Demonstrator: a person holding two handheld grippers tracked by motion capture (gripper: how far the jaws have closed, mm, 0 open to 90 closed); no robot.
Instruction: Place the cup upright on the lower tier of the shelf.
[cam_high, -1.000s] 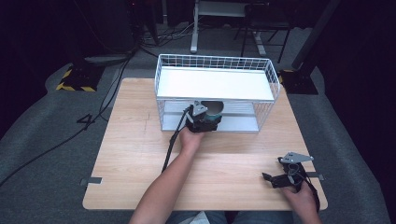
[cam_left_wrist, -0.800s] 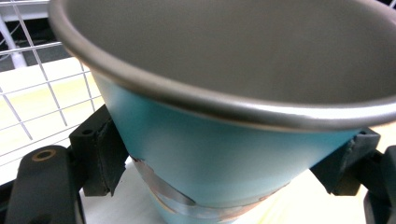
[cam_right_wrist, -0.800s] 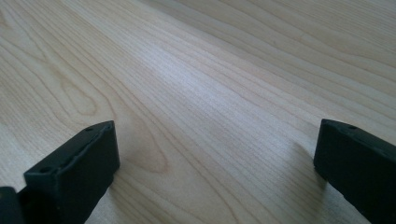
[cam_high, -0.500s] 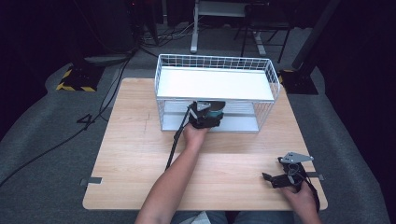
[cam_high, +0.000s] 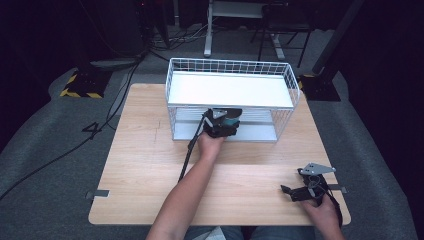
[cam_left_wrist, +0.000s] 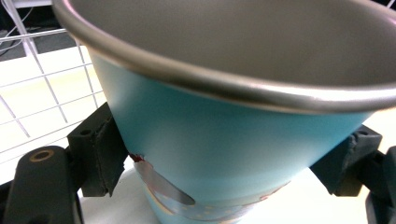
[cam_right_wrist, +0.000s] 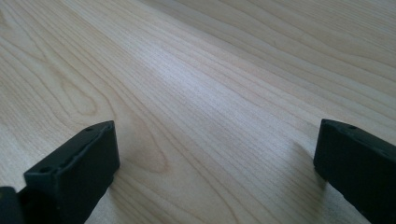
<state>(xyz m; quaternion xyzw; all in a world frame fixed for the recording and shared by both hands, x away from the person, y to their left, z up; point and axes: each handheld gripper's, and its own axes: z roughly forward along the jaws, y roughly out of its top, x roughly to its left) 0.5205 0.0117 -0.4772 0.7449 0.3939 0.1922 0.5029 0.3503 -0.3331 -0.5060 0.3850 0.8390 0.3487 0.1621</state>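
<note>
Turquoise metal cup (cam_left_wrist: 224, 154) with a bare steel rim sits between the two black jaws of the left claw (cam_left_wrist: 229, 161); in the left gripper view one pad touches its wall at the lower left of the frame and the other at the lower right, so the cup is gripped, though the jaws have just been easing apart a little. A printed picture runs around the cup's lower part, too cut off to read. White wire bars cross the left edge of that frame.

Seen from the high view, the left claw (cam_high: 226, 121) and its cup (cam_high: 231, 120) are at the middle of the frame, at the front opening of the lower level of a white wire rack (cam_high: 230, 80) that stands on the far half of the wooden tabletop (cam_high: 140, 165). The rack's upper level carries a white board.

At the lower right of the high view, the right claw (cam_high: 287, 191) rests low over the tabletop near its front edge, well apart from the rack. The right gripper view shows its jaws spread wide with nothing but wood grain between them.
</note>
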